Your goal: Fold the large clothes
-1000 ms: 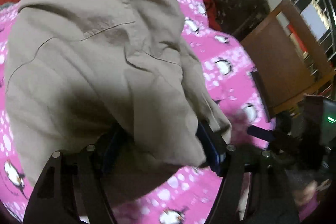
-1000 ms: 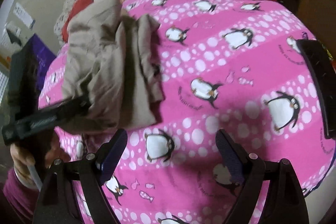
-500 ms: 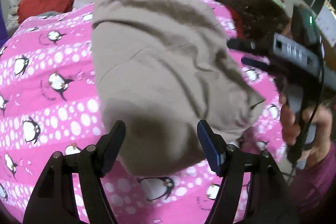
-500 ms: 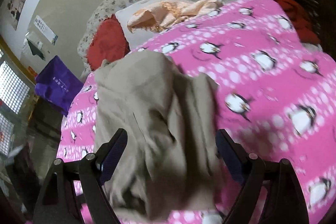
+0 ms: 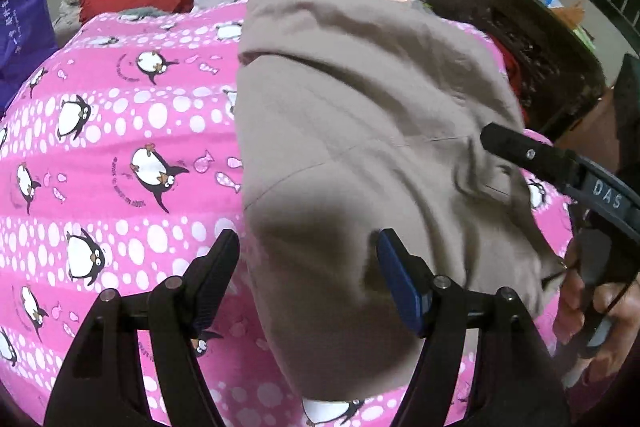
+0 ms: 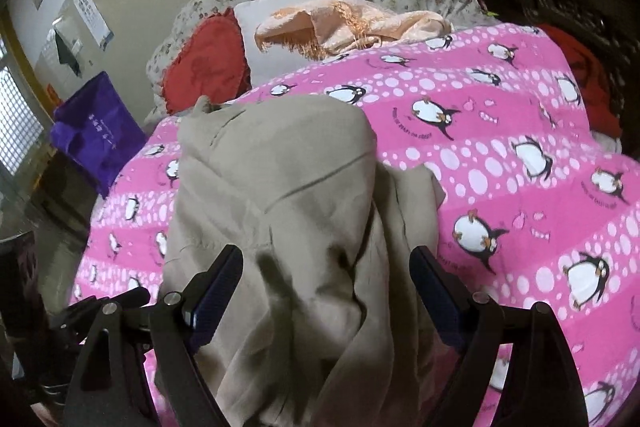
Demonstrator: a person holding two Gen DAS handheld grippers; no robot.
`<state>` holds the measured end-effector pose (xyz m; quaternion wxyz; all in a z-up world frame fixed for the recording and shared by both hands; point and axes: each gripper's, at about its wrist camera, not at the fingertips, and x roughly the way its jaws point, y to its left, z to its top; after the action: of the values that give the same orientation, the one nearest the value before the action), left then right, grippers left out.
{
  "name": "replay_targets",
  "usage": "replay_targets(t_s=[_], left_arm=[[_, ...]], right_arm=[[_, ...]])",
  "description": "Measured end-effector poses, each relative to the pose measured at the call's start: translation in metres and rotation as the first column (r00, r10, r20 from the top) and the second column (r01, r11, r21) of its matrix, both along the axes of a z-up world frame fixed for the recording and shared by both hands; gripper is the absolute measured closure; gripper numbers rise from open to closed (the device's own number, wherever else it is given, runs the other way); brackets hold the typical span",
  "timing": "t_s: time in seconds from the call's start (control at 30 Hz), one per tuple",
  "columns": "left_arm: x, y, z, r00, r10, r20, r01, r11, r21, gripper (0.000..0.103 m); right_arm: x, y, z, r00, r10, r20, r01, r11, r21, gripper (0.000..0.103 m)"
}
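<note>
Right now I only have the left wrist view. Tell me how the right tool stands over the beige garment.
Observer: The right tool is open. The beige garment lies between its fingers, and as far as I can see it is not pinched.
Operator: Report the garment's right-hand edge.
Observer: A lower layer sticks out from under the top fold on that side.
Operator: Describe the bed beyond that edge.
Observer: The pink penguin blanket spreads wide there, with no other clothing lying on it.
</note>
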<state>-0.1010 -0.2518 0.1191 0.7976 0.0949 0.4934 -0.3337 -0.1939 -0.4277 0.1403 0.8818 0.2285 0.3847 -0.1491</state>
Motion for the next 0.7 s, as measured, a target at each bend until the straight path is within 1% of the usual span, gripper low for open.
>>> replay_targets(t_s=[0.03, 0.07, 0.1, 0.13, 0.17, 0.2, 0.27, 0.33, 0.4, 0.43, 0.47, 0.53, 0.57, 0.6, 0.63, 0.67, 0.7], left_arm=[[0.002, 0.0, -0.002, 1.0, 0.012, -0.008, -0.012, 1.0, 0.0, 0.032], [0.004, -0.001, -0.004, 1.0, 0.021, -0.019, -0.021, 1.0, -0.003, 0.032], [0.005, -0.001, -0.005, 0.999, 0.026, -0.028, -0.026, 1.0, -0.006, 0.032], [0.005, -0.002, -0.005, 0.999, 0.028, -0.036, -0.028, 1.0, -0.009, 0.032], [0.005, -0.003, -0.004, 0.999, 0.024, -0.037, -0.025, 1.0, -0.01, 0.032], [0.005, -0.005, -0.003, 0.999, 0.018, -0.032, -0.018, 1.0, -0.009, 0.032], [0.004, -0.01, 0.001, 1.0, -0.001, -0.006, 0.001, 1.0, -0.01, 0.032], [0.004, -0.013, 0.002, 1.0, -0.004, 0.011, 0.004, 1.0, -0.01, 0.031], [0.006, -0.019, -0.004, 1.0, -0.006, -0.009, 0.006, 1.0, -0.008, 0.029], [0.007, -0.023, -0.01, 1.0, -0.007, -0.023, 0.007, 1.0, -0.001, 0.028], [0.008, -0.027, -0.016, 0.999, -0.013, -0.033, 0.014, 1.0, 0.013, 0.028], [0.007, -0.029, -0.021, 0.999, -0.011, -0.039, 0.012, 1.0, 0.028, 0.027], [0.006, -0.028, -0.021, 0.999, -0.008, -0.039, 0.009, 1.0, 0.024, 0.026], [0.005, -0.027, -0.02, 0.999, -0.007, -0.039, 0.008, 1.0, 0.017, 0.026], [0.005, -0.027, -0.02, 0.999, -0.011, -0.037, 0.012, 1.0, 0.015, 0.026], [0.005, -0.028, -0.021, 0.999, -0.015, -0.031, 0.016, 1.0, 0.022, 0.026], [0.004, -0.028, -0.021, 0.999, -0.016, -0.029, 0.017, 1.0, 0.024, 0.025]], right_arm=[[0.004, -0.001, -0.001, 1.0, 0.002, 0.003, -0.002, 1.0, 0.004, 0.019], [0.007, -0.003, -0.003, 1.0, 0.007, 0.013, -0.007, 1.0, 0.009, 0.035], [0.011, -0.004, -0.005, 1.0, 0.015, 0.019, -0.016, 1.0, 0.015, 0.07], [0.015, -0.006, -0.007, 1.0, 0.022, 0.01, -0.022, 1.0, 0.017, 0.084], [0.015, -0.009, -0.009, 1.0, 0.015, 0.005, -0.016, 1.0, 0.014, 0.09], [0.013, -0.012, -0.008, 1.0, 0.003, 0.021, -0.004, 1.0, 0.021, 0.095], [0.003, -0.022, -0.004, 0.998, -0.03, 0.056, 0.029, 0.999, 0.031, 0.098], [-0.008, -0.03, 0.0, 0.995, -0.07, 0.075, 0.069, 0.997, 0.018, 0.1], [-0.012, -0.042, -0.01, 0.993, -0.115, 0.037, 0.115, 0.993, 0.013, 0.1], [-0.011, -0.049, -0.019, 0.99, -0.139, 0.006, 0.139, 0.99, 0.015, 0.101], [-0.008, -0.054, -0.032, 0.987, -0.154, -0.044, 0.155, 0.988, 0.005, 0.101], [-0.007, -0.057, -0.045, 0.984, -0.15, -0.091, 0.152, 0.988, 0.009, 0.101], [-0.011, -0.057, -0.045, 0.986, -0.144, -0.085, 0.147, 0.989, 0.025, 0.101], [-0.018, -0.055, -0.039, 0.988, -0.143, -0.064, 0.146, 0.989, 0.039, 0.095], [-0.025, -0.052, -0.031, 0.989, -0.144, -0.041, 0.146, 0.988, 0.052, 0.093], [-0.033, -0.049, -0.021, 0.989, -0.143, -0.031, 0.145, 0.987, 0.062, 0.081], [-0.04, -0.044, -0.012, 0.992, -0.127, -0.023, 0.129, 0.988, 0.084, 0.062]])
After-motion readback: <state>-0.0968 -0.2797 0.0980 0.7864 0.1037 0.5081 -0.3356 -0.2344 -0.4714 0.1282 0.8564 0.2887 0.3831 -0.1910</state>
